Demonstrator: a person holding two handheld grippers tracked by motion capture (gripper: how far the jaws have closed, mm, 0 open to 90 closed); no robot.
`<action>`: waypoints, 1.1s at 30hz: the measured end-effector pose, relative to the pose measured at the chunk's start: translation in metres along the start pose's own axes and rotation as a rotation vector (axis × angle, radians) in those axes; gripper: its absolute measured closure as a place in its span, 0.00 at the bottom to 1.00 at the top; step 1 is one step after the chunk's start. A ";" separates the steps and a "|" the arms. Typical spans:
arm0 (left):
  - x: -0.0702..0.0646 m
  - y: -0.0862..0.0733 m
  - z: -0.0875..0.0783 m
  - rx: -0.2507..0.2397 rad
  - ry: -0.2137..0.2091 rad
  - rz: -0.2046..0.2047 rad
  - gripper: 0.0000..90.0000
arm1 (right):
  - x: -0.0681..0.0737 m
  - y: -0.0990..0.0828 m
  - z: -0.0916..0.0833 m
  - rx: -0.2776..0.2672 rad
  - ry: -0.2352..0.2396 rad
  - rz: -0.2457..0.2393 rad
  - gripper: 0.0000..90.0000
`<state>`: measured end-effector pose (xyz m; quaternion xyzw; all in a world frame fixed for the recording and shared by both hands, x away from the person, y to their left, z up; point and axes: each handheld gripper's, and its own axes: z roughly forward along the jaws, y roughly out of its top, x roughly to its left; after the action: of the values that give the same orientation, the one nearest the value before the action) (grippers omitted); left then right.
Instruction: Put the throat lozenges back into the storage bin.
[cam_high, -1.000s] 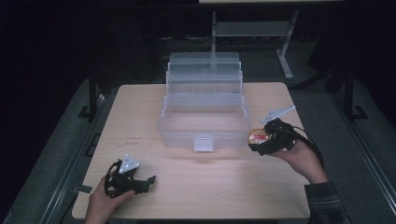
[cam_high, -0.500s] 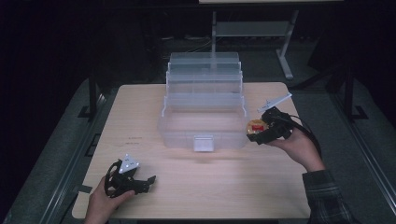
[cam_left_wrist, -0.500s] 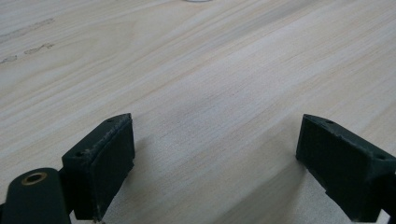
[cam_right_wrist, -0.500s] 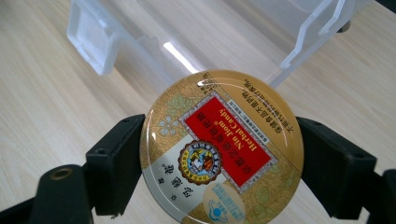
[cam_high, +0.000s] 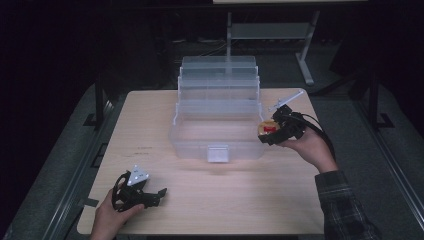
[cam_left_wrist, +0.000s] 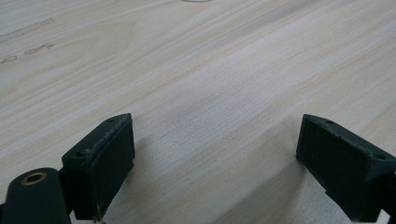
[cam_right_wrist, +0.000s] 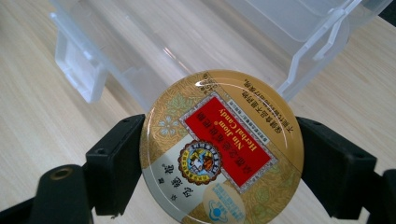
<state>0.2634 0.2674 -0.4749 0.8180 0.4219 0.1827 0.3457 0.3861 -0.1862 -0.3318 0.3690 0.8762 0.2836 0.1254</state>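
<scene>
A wooden table (cam_high: 215, 200) is shown with a clear plastic tiered organiser box (cam_high: 218, 117) standing open at its middle, the lowest and widest tray facing the person. The right gripper (cam_high: 270, 134) is held at the right end wall of that tray, just beside its rim and raised off the table. A round gold candy tin (cam_right_wrist: 219, 149) with a red label is clamped across its width between the two jaws, lid towards the gripper's camera. From the tin, the open bottom tray (cam_right_wrist: 140, 51) lies ahead and to the left, so the coming move is judged to be a short carry leftward over the rim. The right hand (cam_high: 310, 150) is by far the nearer to the box. The left gripper (cam_left_wrist: 215, 163) rests low over bare wood near the table's front left corner, well apart from the box, jaws spread wide with nothing between them.
</scene>
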 end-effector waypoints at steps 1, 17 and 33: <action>0.000 0.000 0.000 0.000 0.000 -0.001 0.12 | 0.000 0.001 0.001 0.001 0.002 -0.001 0.22; 0.000 0.000 0.000 0.000 -0.001 -0.002 0.12 | -0.001 0.023 0.028 0.026 0.013 0.000 0.22; 0.000 0.000 0.000 0.000 -0.001 -0.002 0.12 | 0.002 0.034 0.048 0.046 0.034 -0.001 0.22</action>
<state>0.2633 0.2673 -0.4750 0.8178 0.4225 0.1821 0.3459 0.4247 -0.1456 -0.3504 0.3663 0.8847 0.2696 0.1023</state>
